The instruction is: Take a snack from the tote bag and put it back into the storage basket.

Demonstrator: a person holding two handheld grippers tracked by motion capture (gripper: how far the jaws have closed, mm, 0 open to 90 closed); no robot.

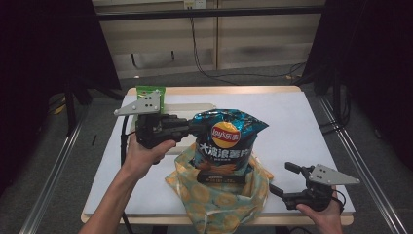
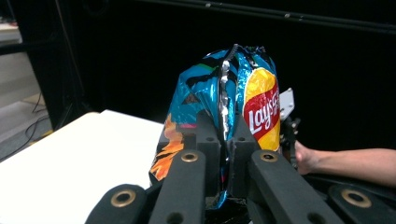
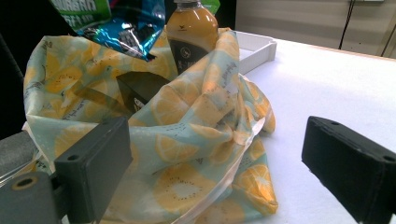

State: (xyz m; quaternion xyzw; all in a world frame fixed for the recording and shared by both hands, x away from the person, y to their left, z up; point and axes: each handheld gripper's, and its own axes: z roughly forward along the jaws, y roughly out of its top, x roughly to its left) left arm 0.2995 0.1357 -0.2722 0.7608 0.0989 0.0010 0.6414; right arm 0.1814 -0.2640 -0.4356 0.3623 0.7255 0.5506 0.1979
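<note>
— Black jaws of the left gripper are clamping the crisp bag by its edge, hanging it over the lemon-print tote.

— Going in or coming out?

— Cannot tell (bottle is inside already). Right gripper is waiting, jaws apart, near right; next it should be bracing the tote's rim.

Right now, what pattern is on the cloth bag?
Yellow lemon slices on pale blue-green cloth bag, clearest in the right gripper view.

White-topped table on grey floor — black curtains flank a beige wall.
</note>
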